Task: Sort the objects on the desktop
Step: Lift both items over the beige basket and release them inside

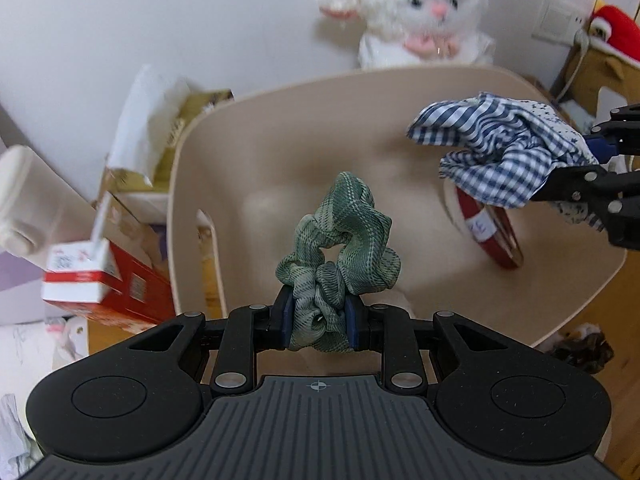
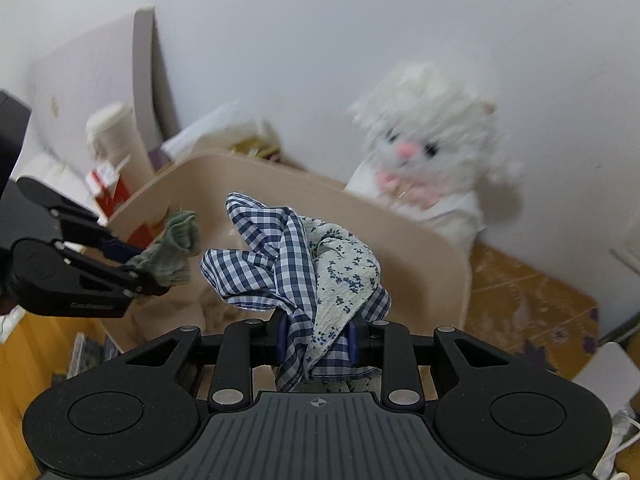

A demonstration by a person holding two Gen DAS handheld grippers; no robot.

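The left gripper [image 1: 320, 314] pinched a green scrunchie [image 1: 340, 236] and the right gripper [image 2: 318, 338] a gingham scrunchie [image 2: 292, 256], both above the beige bin [image 1: 280, 128]. Releasing well inside its rim seemed wisest.

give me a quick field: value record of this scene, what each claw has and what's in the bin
left claw: shut on green plaid scrunchie, held over the bin
right claw: shut on blue gingham scrunchie, held over the bin
bin: beige plastic bin, open top
bin contents: red headband lying inside, on the right in the left wrist view
behind bin: white plush toy against the wall
left of bin: red and white carton
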